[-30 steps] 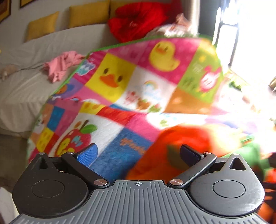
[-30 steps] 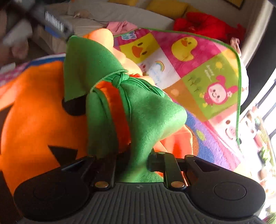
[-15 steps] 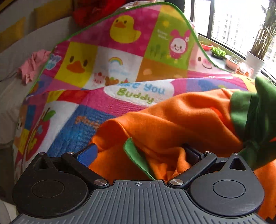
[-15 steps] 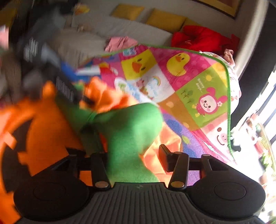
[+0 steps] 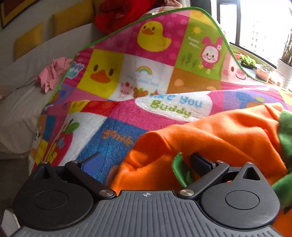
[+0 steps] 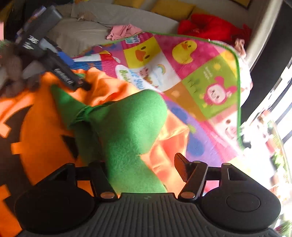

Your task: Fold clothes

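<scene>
Since a second ago my right claw (image 6: 144,169) has let go: its jaws were clamped on the green stem and now stand apart, with the stem lying loose between them. My left claw (image 5: 146,161) has come in from bare blanket to the garment's edge, jaws spread wide around an orange fold with a sliver of green trim, not pinching it.

I see the pumpkin costume (image 6: 42,131) as soft orange fleece with black jack-o'-lantern cut-outs, and a thick green stem (image 6: 131,127) tied off with a knot near its base. It lies rumpled on the patchwork blanket (image 5: 146,76), a bright quilt of ducks, a bunny, an apple and the words "you Buddy", edged in green. Beyond the blanket, a pink garment (image 5: 53,73) and a red heap (image 6: 211,27) rest on the pale sofa (image 5: 20,102) with yellow cushions (image 5: 73,16).
</scene>
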Demonstrator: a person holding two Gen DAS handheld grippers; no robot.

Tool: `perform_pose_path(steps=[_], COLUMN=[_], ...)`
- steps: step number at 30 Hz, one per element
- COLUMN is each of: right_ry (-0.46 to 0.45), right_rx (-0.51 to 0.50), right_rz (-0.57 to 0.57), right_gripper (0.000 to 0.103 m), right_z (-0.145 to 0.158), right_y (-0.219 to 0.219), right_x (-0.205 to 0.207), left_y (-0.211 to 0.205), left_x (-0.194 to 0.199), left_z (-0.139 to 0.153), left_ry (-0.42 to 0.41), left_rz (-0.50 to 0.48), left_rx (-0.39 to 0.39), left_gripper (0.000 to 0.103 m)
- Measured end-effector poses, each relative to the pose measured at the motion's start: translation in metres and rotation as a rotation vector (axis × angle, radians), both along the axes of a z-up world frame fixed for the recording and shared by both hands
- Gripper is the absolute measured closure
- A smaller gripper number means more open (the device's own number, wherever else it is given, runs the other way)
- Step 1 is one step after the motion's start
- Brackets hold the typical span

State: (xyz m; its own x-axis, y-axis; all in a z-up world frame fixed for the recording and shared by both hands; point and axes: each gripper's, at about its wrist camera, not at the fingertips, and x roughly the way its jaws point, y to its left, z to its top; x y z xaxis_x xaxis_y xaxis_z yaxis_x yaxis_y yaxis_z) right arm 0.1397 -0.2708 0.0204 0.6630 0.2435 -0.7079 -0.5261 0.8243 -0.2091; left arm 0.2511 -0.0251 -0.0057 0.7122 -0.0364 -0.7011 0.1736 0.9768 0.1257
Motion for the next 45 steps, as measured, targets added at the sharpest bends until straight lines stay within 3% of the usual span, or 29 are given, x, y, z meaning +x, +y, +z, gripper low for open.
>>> perform_pose_path(steps=[2, 4, 6, 8, 12, 14, 18, 20, 23, 27, 28, 32, 36, 37, 41, 43, 45], right_ry=[0.024, 0.025, 0.024, -0.003, -0.058, -0.044, -0.001, 0.004, 0.023, 0.124, 0.135, 0.050, -0.041, -0.081, -0.286, -0.296, -0.279], right_rx=[0.122, 0.257, 0.365, 0.393, 0.344, 0.301, 0.089, 0.070, 0.269, 0.541, 0.540, 0.178, -0.030, -0.076, -0.253, -0.258, -0.241], right_rz=[0.021, 0.027, 0.024, 0.012, -0.078, -0.123, -0.120, -0.109, -0.166, -0.201, -0.192, -0.069, 0.034, 0.037, -0.010, -0.024, -0.029], right_gripper=[0.034, 0.019, 0.017, 0.016, 0.016, 0.016, 0.020, 0.021, 0.021, 0.021, 0.021, 0.021, 0.023, 0.028, 0.050, 0.063, 0.064], right_z=[0.010, 0.025, 0.038, 0.047, 0.047, 0.034, -0.010, -0.015, 0.013, 0.038, 0.038, 0.006, -0.028, -0.032, -0.038, -0.039, -0.040], right_y=[-0.007, -0.016, -0.028, -0.039, -0.046, -0.041, -0.013, -0.014, -0.042, -0.071, -0.069, -0.014, 0.027, 0.033, 0.050, 0.052, 0.054], right_x=[-0.007, -0.008, -0.010, -0.015, -0.019, -0.013, -0.009, -0.011, -0.007, 0.002, 0.001, -0.020, -0.007, 0.003, 0.055, 0.068, 0.077], left_y=[0.003, 0.009, 0.017, 0.022, 0.011, -0.010, -0.036, -0.027, -0.011, -0.007, -0.009, -0.023, -0.027, -0.027, -0.025, -0.024, -0.020], left_x=[0.006, 0.006, -0.001, -0.011, -0.030, -0.036, -0.049, -0.056, -0.068, -0.092, -0.096, -0.100, -0.094, -0.094, -0.090, -0.087, -0.085], left_z=[0.001, 0.005, 0.016, 0.031, 0.053, 0.050, 0.020, 0.019, 0.026, 0.042, 0.041, 0.022, 0.010, 0.010, 0.009, 0.008, 0.016], left_ry=[-0.015, -0.021, -0.030, -0.043, -0.049, -0.021, 0.019, 0.020, 0.017, 0.048, 0.066, 0.137, 0.169, 0.169, 0.175, 0.179, 0.152], left_rz=[0.027, 0.046, 0.047, 0.024, -0.089, -0.180, -0.241, -0.218, -0.205, -0.303, -0.328, -0.371, -0.348, -0.346, -0.332, -0.324, -0.316], left_rx=[0.010, 0.003, -0.032, -0.078, -0.189, -0.198, -0.074, -0.076, -0.123, -0.242, -0.258, -0.267, -0.257, -0.258, -0.254, -0.252, -0.261], left_gripper=[0.000, 0.000, 0.000, 0.000, 0.000, 0.000, 0.000, 0.000, 0.000, 0.000, 0.000, 0.000, 0.000, 0.000, 0.000, 0.000, 0.000])
